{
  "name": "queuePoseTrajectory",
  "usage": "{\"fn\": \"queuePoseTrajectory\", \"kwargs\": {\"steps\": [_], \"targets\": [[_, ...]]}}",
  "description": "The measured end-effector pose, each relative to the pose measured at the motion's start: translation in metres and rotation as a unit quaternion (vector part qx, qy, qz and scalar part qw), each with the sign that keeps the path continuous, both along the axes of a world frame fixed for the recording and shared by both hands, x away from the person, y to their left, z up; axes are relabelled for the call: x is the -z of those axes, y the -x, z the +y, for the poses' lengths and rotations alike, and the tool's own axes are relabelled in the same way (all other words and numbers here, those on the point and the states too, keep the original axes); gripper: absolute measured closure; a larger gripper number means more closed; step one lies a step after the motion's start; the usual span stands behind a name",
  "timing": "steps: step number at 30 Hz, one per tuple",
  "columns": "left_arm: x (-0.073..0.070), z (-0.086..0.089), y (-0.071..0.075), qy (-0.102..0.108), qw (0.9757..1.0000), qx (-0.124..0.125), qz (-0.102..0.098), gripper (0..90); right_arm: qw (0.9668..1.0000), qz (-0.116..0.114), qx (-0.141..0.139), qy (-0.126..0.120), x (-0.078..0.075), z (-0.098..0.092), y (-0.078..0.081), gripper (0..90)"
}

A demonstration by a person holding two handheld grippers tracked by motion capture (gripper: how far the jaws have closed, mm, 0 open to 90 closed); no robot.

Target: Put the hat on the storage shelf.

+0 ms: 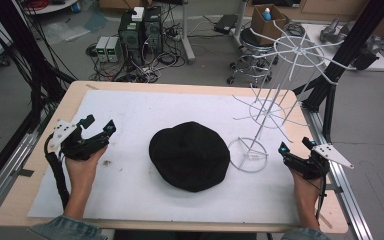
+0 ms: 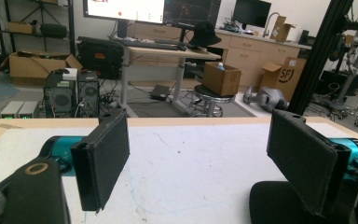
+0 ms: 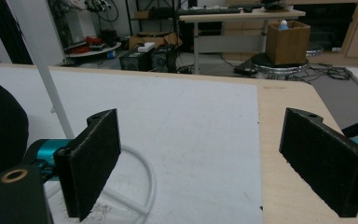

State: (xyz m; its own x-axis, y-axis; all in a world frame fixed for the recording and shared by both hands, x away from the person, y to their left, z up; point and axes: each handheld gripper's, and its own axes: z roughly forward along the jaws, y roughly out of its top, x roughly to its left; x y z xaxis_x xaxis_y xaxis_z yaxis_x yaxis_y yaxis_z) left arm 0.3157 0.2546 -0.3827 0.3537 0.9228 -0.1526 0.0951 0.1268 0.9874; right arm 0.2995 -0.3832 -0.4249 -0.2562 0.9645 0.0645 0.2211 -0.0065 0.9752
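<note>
A black cap (image 1: 190, 155) lies flat in the middle of the white mat (image 1: 130, 185). To its right stands a white wire rack (image 1: 272, 100) with a ring base (image 1: 248, 155) and thin spreading arms. My left gripper (image 1: 97, 124) rests open at the mat's left edge, well apart from the cap; the cap's edge (image 2: 275, 205) shows low behind its right jaw. My right gripper (image 1: 296, 146) is open at the table's right side, just right of the rack's base. The rack's pole (image 3: 51, 84) and ring (image 3: 144, 177) show beside its left jaw, with the cap (image 3: 2, 135) at far left.
The wooden table's (image 1: 180, 86) far edge runs behind the mat. A bare wood strip (image 3: 289, 140) lies right of the mat. Black frame posts (image 1: 340, 55) rise at the right; computers (image 1: 140, 30), cables and a stool (image 1: 252, 55) sit on the floor beyond.
</note>
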Motion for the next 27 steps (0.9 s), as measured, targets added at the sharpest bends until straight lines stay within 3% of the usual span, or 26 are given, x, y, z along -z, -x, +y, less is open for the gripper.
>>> {"fn": "queuePoseTrajectory", "kwargs": {"steps": [3,9,13,19,24,27], "targets": [[0.001,0.0,-0.001,-0.007,1.0,-0.001,0.003,21.2,1.0,0.008,-0.001,0.002,0.001,-0.001,-0.001,11.9],[0.001,-0.001,-0.002,-0.004,1.0,-0.001,0.0,21.3,1.0,0.001,0.003,0.006,-0.001,-0.001,0.002,11.9],[0.001,-0.003,-0.001,-0.012,0.9999,0.005,0.003,21.3,0.9999,0.003,0.003,0.013,-0.001,0.001,0.003,11.9],[-0.002,-0.012,0.001,-0.009,0.9994,0.032,-0.001,21.8,0.9999,-0.001,0.002,0.01,-0.002,0.003,0.003,11.9],[-0.003,-0.029,0.001,-0.027,0.9979,0.058,-0.003,21.8,0.9999,-0.001,0.002,0.012,-0.002,0.003,0.004,11.9],[-0.003,-0.036,0.001,-0.026,0.9972,0.069,-0.002,21.9,0.9999,0.0,0.003,0.013,-0.002,0.002,0.003,11.9]]}}
